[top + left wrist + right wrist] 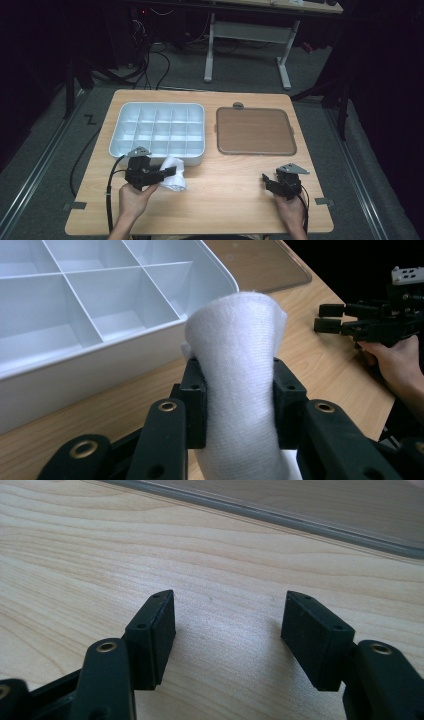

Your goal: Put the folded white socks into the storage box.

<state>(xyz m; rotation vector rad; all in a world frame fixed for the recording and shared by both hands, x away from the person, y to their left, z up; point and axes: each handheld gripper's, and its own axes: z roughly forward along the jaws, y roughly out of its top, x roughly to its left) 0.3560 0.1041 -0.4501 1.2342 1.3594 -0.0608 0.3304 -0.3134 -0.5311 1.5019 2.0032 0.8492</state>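
Note:
A rolled white cloth is pinched between the two black jaws of my left gripper, which is shut on it. In the high view the left gripper holds that white cloth just in front of the near right corner of a white divided tray. In the left gripper view the tray's wall stands close at the left. My right gripper rests low over the table at the near right, open, with bare wood between its jaws.
A brown flat lid with a grey rim lies right of the tray; its edge crosses the top of the right gripper view. A white desk frame stands on the floor beyond the table. Cables trail off the table's left side.

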